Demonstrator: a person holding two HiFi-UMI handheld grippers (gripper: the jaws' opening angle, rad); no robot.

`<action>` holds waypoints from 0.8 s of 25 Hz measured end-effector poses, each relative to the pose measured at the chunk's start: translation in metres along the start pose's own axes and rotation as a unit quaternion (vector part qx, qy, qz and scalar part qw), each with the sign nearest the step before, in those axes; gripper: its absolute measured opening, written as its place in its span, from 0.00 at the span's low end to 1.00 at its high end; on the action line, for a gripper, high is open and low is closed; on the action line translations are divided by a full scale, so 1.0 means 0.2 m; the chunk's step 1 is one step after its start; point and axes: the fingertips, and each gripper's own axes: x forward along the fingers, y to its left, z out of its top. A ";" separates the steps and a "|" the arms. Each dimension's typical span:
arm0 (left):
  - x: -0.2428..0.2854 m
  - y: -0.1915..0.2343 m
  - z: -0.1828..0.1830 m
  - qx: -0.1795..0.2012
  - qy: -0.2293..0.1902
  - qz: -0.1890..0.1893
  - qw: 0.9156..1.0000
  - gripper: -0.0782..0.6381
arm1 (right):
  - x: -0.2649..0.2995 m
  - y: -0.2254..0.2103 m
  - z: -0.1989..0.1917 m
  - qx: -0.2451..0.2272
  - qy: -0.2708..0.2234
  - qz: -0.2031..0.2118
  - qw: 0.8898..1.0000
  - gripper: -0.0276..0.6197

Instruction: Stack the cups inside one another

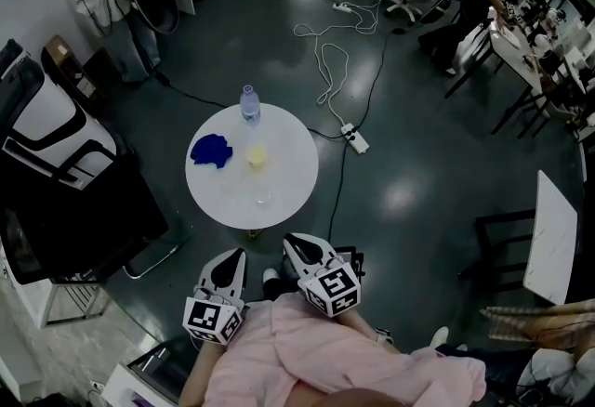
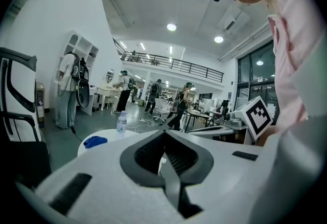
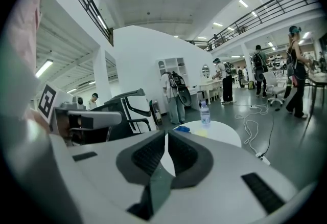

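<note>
**Approach pending: both grippers short of the table**

Yellow cup (image 1: 257, 156) stands at the centre of the round table (image 1: 209, 201). A clear cup (image 1: 264, 197) probably sits nearer the table's front edge, but it is faint. Left gripper (image 2: 164, 135) and right gripper (image 3: 167, 134) have their jaws pressed together and empty, off the table's near side. Open the jaws before reaching, then pinch one cup wall lightly.

**Finishes on view**

The round table (image 1: 293, 168) is seen as smooth, matt white. The blue cloth (image 1: 211, 150) looks soft and crumpled, and the bottle (image 1: 249, 104) is clear plastic. Lamps are reflected in the dark, polished floor (image 1: 409, 182). The left gripper (image 2: 164, 132) is shelled in matt white and lined with ribbed dark pads (image 2: 180, 159).
</note>
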 end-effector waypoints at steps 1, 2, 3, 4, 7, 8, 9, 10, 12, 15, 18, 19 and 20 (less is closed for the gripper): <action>0.02 0.00 0.00 -0.001 0.000 0.002 1.000 0.12 | 0.01 -0.01 0.01 0.000 0.000 0.002 1.000 0.10; 0.04 0.01 0.01 -0.002 0.000 0.004 1.000 0.12 | 0.02 -0.03 0.02 -0.001 0.000 0.004 1.000 0.10; 0.06 0.02 0.02 -0.004 -0.002 0.007 1.000 0.12 | 0.03 -0.05 0.03 -0.001 0.001 0.006 1.000 0.10; 0.09 0.02 0.03 -0.007 -0.004 0.010 1.000 0.12 | 0.04 -0.08 0.04 -0.002 0.003 0.007 1.000 0.10; 0.17 0.03 0.10 -0.016 -0.016 0.020 1.000 0.12 | 0.07 -0.17 0.10 -0.001 0.004 0.012 1.000 0.10; 0.20 0.04 0.11 -0.019 -0.021 0.023 0.999 0.12 | 0.09 -0.20 0.12 -0.002 0.004 0.014 1.000 0.10; 0.23 0.05 0.12 -0.022 -0.025 0.026 0.999 0.12 | 0.11 -0.22 0.14 -0.004 0.004 0.018 1.000 0.10; 0.25 0.06 0.13 -0.025 -0.028 0.029 0.999 0.12 | 0.13 -0.25 0.15 -0.007 0.004 0.022 1.000 0.10; 0.30 0.08 0.14 -0.031 -0.031 0.037 0.998 0.12 | 0.18 -0.29 0.18 -0.014 0.004 0.032 0.999 0.10; 0.36 0.14 0.15 -0.042 -0.037 0.050 0.997 0.12 | 0.26 -0.33 0.22 -0.026 0.002 0.046 0.999 0.10; 0.41 0.18 0.16 -0.053 -0.045 0.064 0.995 0.12 | 0.33 -0.38 0.25 -0.039 0.007 0.062 0.997 0.10; 0.42 0.19 0.17 -0.056 -0.048 0.069 0.995 0.12 | 0.34 -0.39 0.26 -0.044 0.008 0.070 0.997 0.10; 0.44 0.19 0.18 -0.059 -0.051 0.072 0.994 0.12 | 0.36 -0.39 0.27 -0.048 0.009 0.078 0.996 0.10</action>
